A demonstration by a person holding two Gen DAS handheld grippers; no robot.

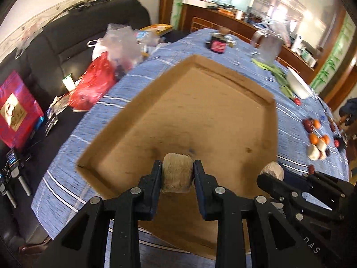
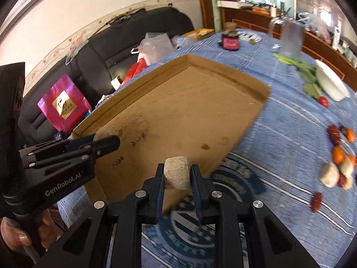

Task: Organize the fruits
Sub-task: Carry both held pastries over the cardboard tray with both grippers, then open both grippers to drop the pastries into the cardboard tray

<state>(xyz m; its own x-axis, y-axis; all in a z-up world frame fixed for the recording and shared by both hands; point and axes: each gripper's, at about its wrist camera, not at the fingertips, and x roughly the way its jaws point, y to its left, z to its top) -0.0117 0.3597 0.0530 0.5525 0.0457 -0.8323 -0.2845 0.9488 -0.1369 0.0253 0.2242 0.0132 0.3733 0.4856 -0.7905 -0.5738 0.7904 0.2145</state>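
My left gripper [image 1: 177, 167] is shut on a pale beige chunk [image 1: 177, 172] and holds it over the near part of a shallow cardboard tray [image 1: 223, 102]. My right gripper [image 2: 177, 171] is shut on a second pale chunk [image 2: 177, 172] above the tray's near right edge [image 2: 243, 134]. The right gripper also shows at the right of the left wrist view [image 1: 271, 175]. The left gripper shows at the left of the right wrist view [image 2: 104, 140]. A pile of orange, dark red and pale fruit pieces [image 1: 318, 139] lies on the blue cloth to the right of the tray, also in the right wrist view [image 2: 339, 160].
The table has a blue striped cloth [image 2: 279, 134]. At its far end stand a dark jar [image 1: 218, 43], a clear container [image 1: 268, 49], green leaves [image 1: 280, 76] and a white bowl [image 1: 299, 84]. A black sofa [image 1: 55, 44] with plastic bags [image 1: 104, 71] lies to the left.
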